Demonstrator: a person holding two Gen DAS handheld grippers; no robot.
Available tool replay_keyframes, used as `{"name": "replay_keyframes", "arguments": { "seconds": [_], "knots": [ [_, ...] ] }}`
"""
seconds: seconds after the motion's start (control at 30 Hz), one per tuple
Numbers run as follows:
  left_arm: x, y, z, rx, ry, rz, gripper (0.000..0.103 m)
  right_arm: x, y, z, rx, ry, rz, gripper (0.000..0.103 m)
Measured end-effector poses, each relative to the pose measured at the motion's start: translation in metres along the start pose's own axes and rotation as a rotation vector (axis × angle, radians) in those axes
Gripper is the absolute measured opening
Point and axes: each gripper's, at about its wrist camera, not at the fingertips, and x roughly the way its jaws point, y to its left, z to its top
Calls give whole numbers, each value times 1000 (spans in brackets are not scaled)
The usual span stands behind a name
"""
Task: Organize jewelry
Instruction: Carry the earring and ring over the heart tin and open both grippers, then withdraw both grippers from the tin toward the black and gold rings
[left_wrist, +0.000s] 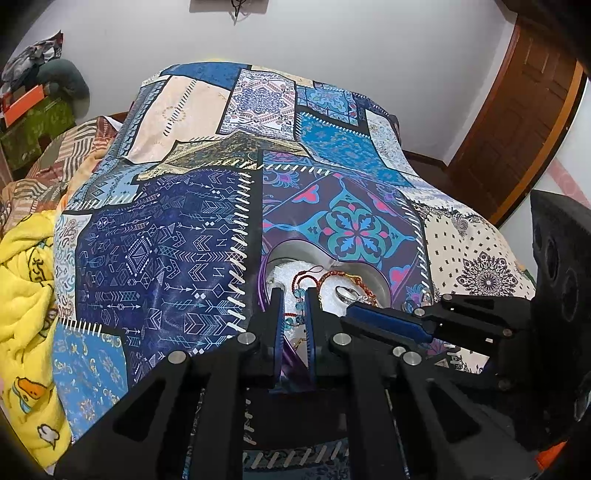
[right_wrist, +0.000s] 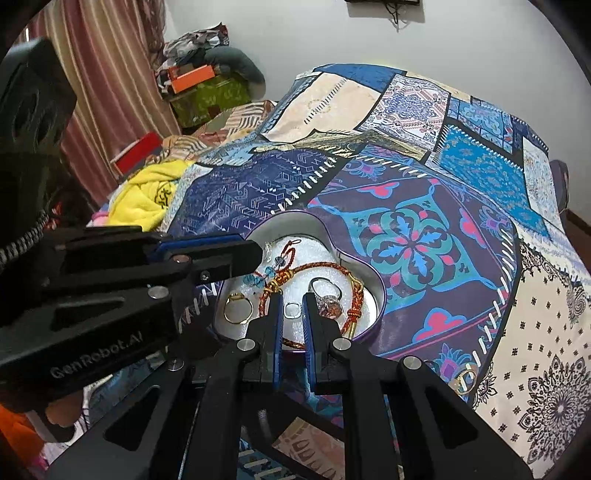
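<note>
Jewelry is sitting in the heart-shaped tin (right_wrist: 369, 291) on the bed (right_wrist: 424, 240). I'm hovering both tongs, left (left_wrist: 291, 299) and right (right_wrist: 291, 302), clenched and empty, over it. Next: opening one around the gold ring (right_wrist: 239, 308).

Both grippers angled steeply down over the heart-shaped tin (right_wrist: 332, 236). Left gripper (left_wrist: 293, 295) jaws nearly closed; right gripper (right_wrist: 291, 301) likewise, nothing visibly pinched.

Tin (right_wrist: 369, 295): crowded w/ rings and cords; my left tool (right_wrist: 258, 251) crosses its left rim, my right tool (right_wrist: 293, 299) hangs over its near edge. Bedspread (right_wrist: 424, 192) beyond and to the right: open room.
</note>
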Motion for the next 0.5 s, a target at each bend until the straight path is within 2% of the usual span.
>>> {"name": "replay_keyframes", "arguments": {
  "seconds": [0.23,0.3,0.37,0.43,0.5],
  "knots": [
    [-12,3,1,-11,-14,7,12,-1,2,2,-19,5,-27,11],
    [-17,5,2,-17,-22,10,16,-1,2,3,-19,10,-36,16],
    [-23,6,2,-25,-34,10,28,-1,1,3,-14,8,-36,19],
    [-30,7,3,-31,-57,16,35,-4,0,3,-13,2,-41,23],
    [-37,8,3,-32,-76,25,37,-7,0,3,-17,-6,-51,26]
  ]
}}
